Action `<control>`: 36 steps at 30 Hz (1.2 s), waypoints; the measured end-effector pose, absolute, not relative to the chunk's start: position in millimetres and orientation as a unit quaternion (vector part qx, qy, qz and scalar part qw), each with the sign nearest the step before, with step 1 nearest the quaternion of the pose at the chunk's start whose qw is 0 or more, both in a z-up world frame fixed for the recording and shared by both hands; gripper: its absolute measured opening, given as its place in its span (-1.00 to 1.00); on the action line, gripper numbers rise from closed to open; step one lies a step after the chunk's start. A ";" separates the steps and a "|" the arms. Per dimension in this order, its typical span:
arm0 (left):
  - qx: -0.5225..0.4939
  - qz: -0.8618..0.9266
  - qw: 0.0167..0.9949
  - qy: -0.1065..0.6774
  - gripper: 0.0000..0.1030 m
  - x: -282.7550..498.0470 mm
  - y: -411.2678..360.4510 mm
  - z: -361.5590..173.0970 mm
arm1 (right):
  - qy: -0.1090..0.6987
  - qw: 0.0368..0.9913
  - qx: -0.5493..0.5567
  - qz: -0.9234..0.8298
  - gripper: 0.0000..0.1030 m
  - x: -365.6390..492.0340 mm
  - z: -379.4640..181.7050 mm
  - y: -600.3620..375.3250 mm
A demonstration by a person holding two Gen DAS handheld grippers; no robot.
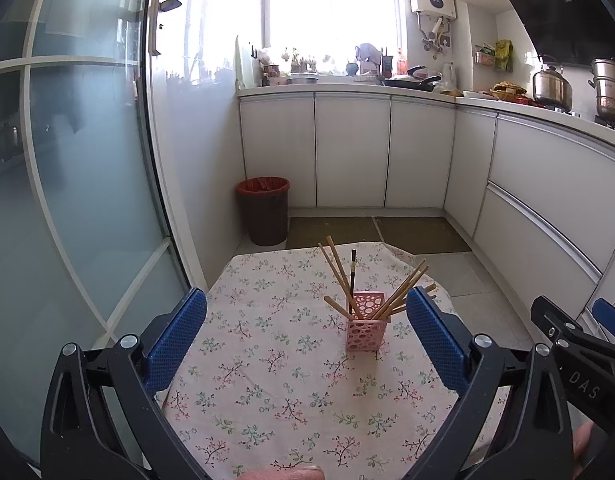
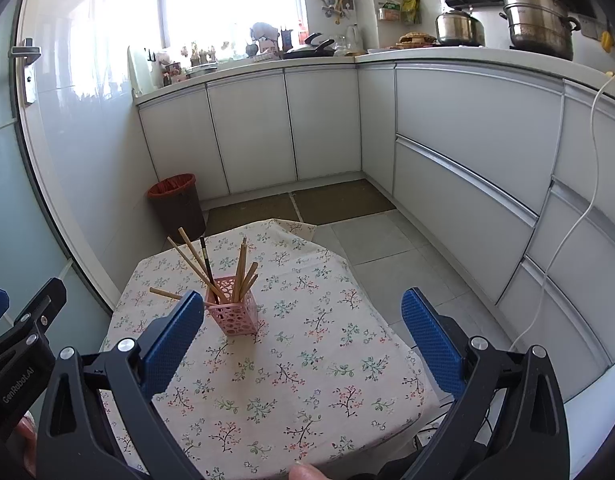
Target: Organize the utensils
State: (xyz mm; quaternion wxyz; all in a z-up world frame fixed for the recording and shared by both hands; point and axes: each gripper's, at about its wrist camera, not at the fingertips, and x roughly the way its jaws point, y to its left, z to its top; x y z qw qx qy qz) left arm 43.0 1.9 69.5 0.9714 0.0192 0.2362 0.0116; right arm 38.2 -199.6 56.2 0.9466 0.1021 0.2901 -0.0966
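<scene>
Left wrist view shows me the pink holder [image 1: 366, 323] upright on the desk [image 1: 267, 380], with wooden chopsticks [image 1: 339, 276] and one dark stick inside. My left tool [image 1: 306, 334] is spread and empty. Only right wrist view shows a white cable [image 2: 579, 216]; my right tool [image 2: 303, 330] is spread too.

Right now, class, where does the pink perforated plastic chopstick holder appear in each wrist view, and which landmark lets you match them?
Left wrist view: the pink perforated plastic chopstick holder stands right of centre on the floral tablecloth.
Right wrist view: the holder stands left of centre, beside the left blue finger.
Shared landmark: the brown bin with a red liner on the floor behind the table.
</scene>
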 end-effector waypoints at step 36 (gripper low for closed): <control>0.030 -0.010 0.973 0.228 0.86 41.4 -2.1 66.5 | 0.301 0.943 0.111 -0.094 0.87 42.9 51.8 -199.7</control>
